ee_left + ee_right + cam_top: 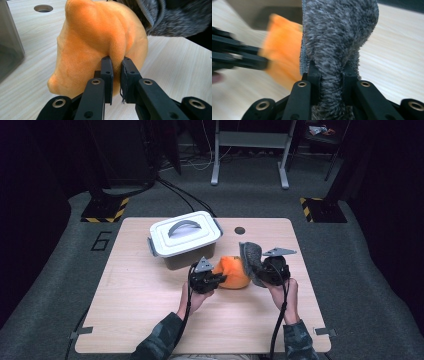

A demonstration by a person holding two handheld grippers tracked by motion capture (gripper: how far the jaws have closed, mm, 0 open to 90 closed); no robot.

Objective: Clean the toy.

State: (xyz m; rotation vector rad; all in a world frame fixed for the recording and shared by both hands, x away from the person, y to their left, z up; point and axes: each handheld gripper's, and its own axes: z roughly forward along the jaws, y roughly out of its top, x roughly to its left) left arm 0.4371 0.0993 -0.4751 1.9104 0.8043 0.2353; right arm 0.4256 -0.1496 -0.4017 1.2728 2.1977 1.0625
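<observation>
Orange cloth (234, 272) sits bunched in a mound on the table (150, 320), just in front of the lidded box (185, 239), toward the person and a bit right of it. No clear long axis in the high view: it's a rounded lump, slightly wider left-right than deep. In the left gripper view it rises as a tall fold with a ridge running up from the jaws. Left gripper (214, 279) is at the orange cloth's left edge, jaws squeezed nearly together on a pleat of it (116, 75), fabric pinched between the pads (107, 75). Grey cloth (251, 260) is at the orange cloth's right side, touching or overlapping it, standing up with its long axis roughly vertical and tipped a little away from the person. Right gripper (264, 272) is just right of the orange cloth, jaws clamped on the lower part of the grey cloth (332, 82); the fuzzy fabric bulges up out of the pads (313, 75) and folds over at the top. Right gripper view is motion-blurred on the left, showing the orange cloth (282, 57) and the other gripper's dark jaws. Box is shut, grey handle flat on its lid, close behind the left gripper. Round cable hole (239, 230) in the table is behind the orange cloth, right of the box. Nothing between the grippers but the two cloths.
</observation>
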